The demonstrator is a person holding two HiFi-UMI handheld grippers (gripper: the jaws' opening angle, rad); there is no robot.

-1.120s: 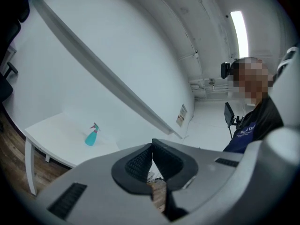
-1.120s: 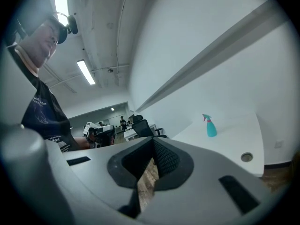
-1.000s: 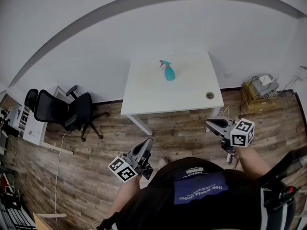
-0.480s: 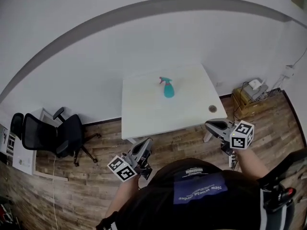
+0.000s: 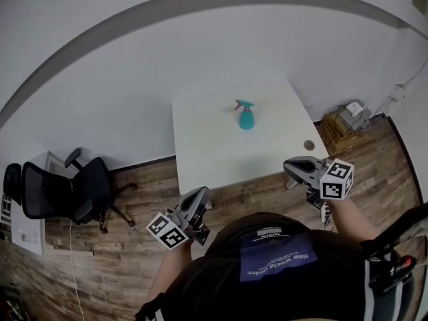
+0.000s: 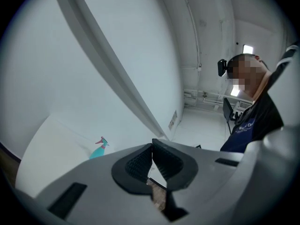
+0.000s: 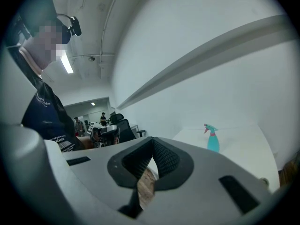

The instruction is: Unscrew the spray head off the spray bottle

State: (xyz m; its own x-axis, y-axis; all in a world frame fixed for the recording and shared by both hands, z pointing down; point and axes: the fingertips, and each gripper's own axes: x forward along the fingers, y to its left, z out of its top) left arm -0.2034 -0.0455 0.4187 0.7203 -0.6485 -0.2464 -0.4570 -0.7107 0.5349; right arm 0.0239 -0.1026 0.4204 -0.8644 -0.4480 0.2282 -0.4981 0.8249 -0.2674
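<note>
Item: one teal spray bottle point(image 5: 246, 117), standing upright on a white counter point(image 5: 200, 154), toward the far side and a little right of its middle. Long axis vertical. The spray head point(image 5: 242, 104) is screwed on top, pink trigger beneath it, nozzle pointing left. Nothing else of note on the counter. Left tool point(image 5: 198, 194): jaws together, nothing between them, held over the wood floor point(image 5: 134, 239) on the near side of the counter. Right tool point(image 5: 293, 168): jaws together, likewise empty, held off the counter's near right corner. Bearing: the bottle lies ahead of both tools and well apart from each, far and to the right of the left tool, far and to the left of the right tool. The right tool looks the nearer of the two. Neither touches the bottle. Other: a black office chair point(image 5: 73, 192) at left, against the wall.
</note>
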